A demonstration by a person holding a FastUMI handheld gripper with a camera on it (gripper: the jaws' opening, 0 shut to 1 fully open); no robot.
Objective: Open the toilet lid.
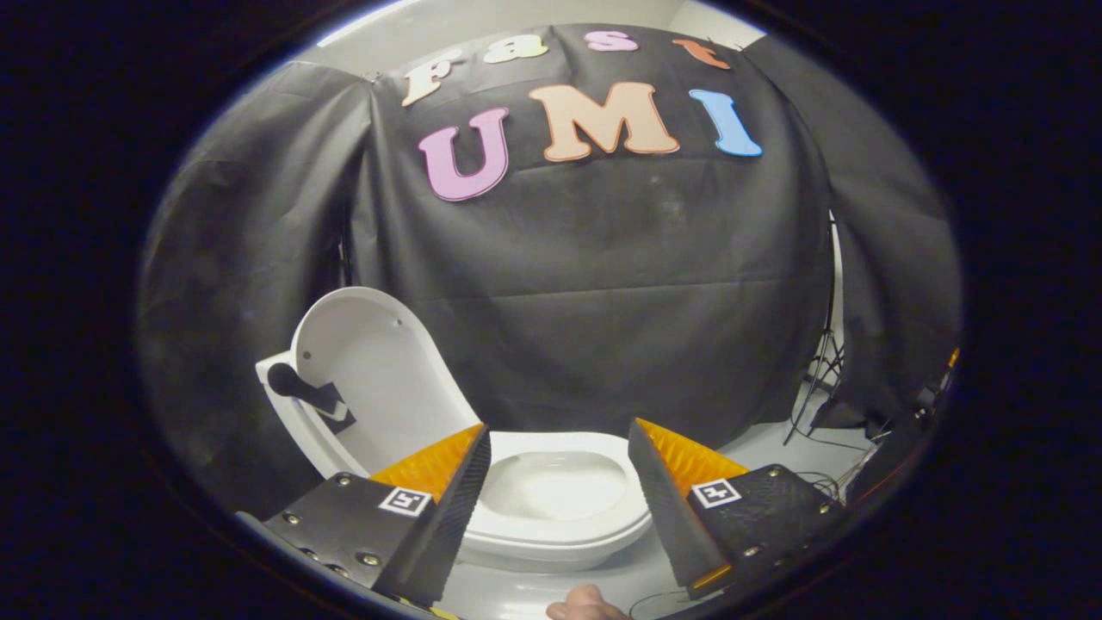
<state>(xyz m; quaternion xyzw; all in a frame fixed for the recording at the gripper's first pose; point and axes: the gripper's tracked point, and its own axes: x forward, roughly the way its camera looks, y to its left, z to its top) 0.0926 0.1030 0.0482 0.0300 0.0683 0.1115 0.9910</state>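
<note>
Looking left first: toilet lid (370, 370) already up, tilted back against black cloth wall (603, 284), dark handle (301, 387) stuck on its inner face. Next over, white seat (594, 525) and bowl (555, 486) sit just ahead of tool (560, 448), showing through gap between fingers. Tool spread wide, gripping nothing. Fingertip of person's hand (585, 605) pokes in below. Far right, tripod legs (818, 379) and cables (826, 482) on floor (775, 448).
</note>
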